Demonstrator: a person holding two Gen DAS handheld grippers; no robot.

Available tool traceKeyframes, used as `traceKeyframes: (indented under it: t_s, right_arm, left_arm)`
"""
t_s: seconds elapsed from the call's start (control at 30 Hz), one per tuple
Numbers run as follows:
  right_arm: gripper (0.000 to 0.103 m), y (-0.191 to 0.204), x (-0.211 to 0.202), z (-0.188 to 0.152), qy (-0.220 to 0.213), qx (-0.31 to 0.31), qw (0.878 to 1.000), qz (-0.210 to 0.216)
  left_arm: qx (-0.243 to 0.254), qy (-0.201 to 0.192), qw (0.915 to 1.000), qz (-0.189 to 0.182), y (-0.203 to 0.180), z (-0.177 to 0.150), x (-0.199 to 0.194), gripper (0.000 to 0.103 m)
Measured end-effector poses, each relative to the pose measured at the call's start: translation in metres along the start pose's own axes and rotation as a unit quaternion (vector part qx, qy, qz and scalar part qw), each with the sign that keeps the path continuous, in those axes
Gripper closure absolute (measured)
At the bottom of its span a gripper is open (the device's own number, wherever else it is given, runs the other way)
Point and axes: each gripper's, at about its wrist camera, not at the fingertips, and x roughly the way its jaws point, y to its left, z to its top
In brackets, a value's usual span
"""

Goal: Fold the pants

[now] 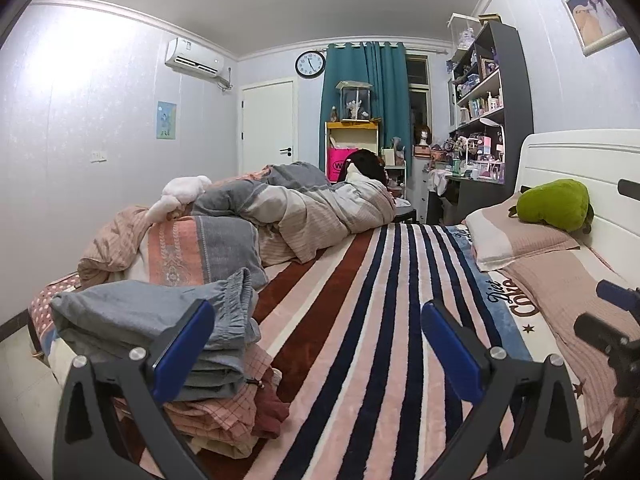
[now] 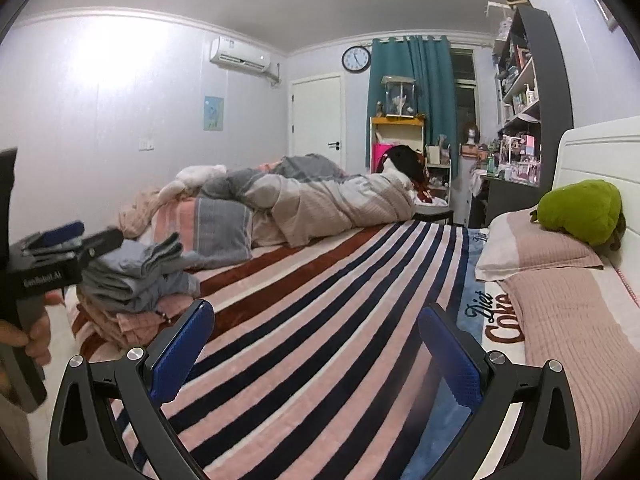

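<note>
Grey pants [image 1: 132, 316] lie folded on top of a stack of folded clothes [image 1: 224, 412] at the left edge of the bed. My left gripper [image 1: 318, 344] is open, its left finger [image 1: 186, 344] in front of the pants and nothing pressed between the pads. In the right wrist view the same grey pants [image 2: 132, 276] sit on the stack at the left, with the left gripper [image 2: 94, 236] just beside them, held by a hand [image 2: 36, 332]. My right gripper [image 2: 316, 350] stands open over the striped blanket [image 2: 320, 280], with nothing in it.
A crumpled duvet heap [image 1: 312, 208] fills the far side of the bed. A pillow [image 1: 516, 236] with a green plush toy [image 1: 554, 206] lies against the white headboard [image 1: 580, 160] at the right. Shelves and a desk [image 1: 480, 120] stand beyond.
</note>
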Motion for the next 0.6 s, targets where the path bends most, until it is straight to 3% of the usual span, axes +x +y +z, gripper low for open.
traceKeyframes:
  t_s: [0.6]
  right_arm:
    - [0.001, 0.003, -0.016, -0.005, 0.0, -0.011, 1.0, 0.014]
  left_arm:
    - [0.023, 0.012, 0.9996, 0.008, -0.015, -0.004, 0.005, 0.001]
